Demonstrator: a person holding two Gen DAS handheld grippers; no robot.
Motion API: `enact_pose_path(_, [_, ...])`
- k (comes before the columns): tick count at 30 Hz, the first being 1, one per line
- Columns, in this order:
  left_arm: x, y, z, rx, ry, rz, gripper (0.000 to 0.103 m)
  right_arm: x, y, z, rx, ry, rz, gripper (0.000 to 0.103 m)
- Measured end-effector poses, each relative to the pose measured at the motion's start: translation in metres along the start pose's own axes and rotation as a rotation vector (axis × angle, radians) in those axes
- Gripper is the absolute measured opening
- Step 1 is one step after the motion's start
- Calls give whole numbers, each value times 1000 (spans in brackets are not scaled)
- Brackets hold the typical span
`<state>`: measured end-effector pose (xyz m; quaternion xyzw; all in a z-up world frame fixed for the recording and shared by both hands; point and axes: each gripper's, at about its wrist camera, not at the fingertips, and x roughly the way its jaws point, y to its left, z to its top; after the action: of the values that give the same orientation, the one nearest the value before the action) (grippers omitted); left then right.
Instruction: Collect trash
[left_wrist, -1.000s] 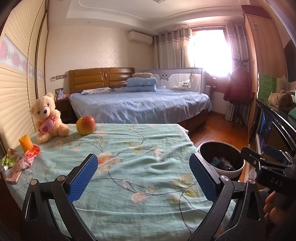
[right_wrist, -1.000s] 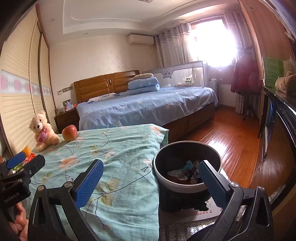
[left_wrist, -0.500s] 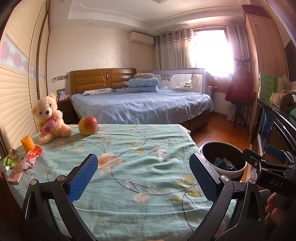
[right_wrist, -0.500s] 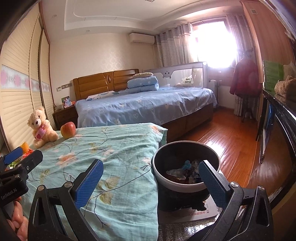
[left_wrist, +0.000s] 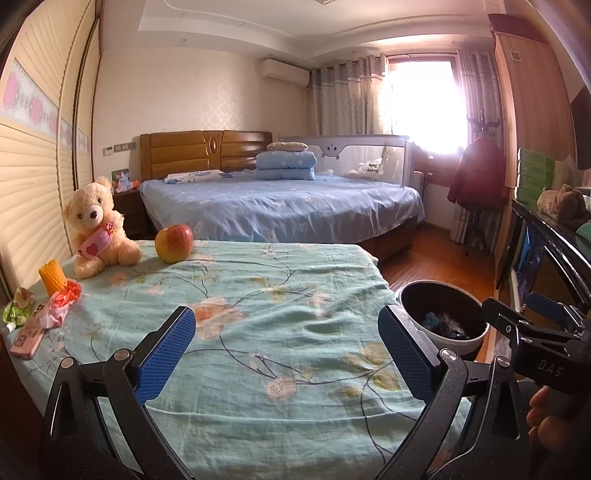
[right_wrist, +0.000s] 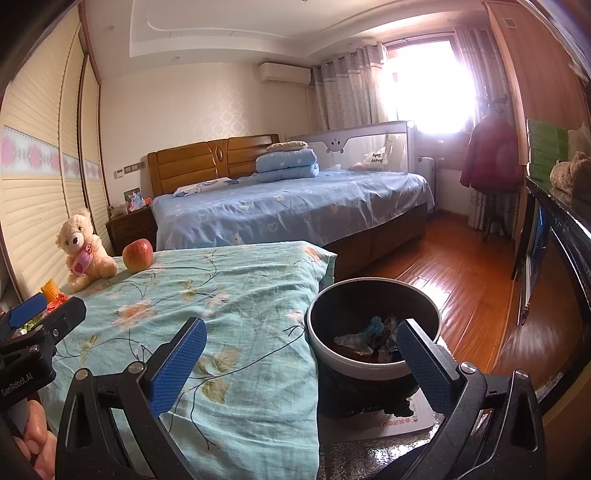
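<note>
Our left gripper (left_wrist: 286, 347) has edged forward — one apple (left_wrist: 174, 243), one teddy bear (left_wrist: 96, 225), one bin (right_wrist: 373, 332); both grippers, right gripper (right_wrist: 301, 354) included, level, spread wide, empty.

Daylight floods in through window (left_wrist: 424, 107), blown out to white, haze spilling over curtains (left_wrist: 343, 99). Room warm-toned, evenly lit. Glare streaks on wood floor (right_wrist: 454, 280). Soft shadows beside apple (left_wrist: 173, 243). Strong fisheye bending, dark vignette in corners. Focus acceptably sharp throughout.

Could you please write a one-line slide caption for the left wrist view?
Open left gripper above floral sheet; wrappers far left, trash bin right.
</note>
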<state>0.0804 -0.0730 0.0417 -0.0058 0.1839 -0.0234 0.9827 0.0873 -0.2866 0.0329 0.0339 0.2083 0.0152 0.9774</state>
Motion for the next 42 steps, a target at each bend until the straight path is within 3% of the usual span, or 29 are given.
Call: enact_pose_path(42, [-2,-1,-1,14,-2,5,101,-4,4,3,4,-2,18,103])
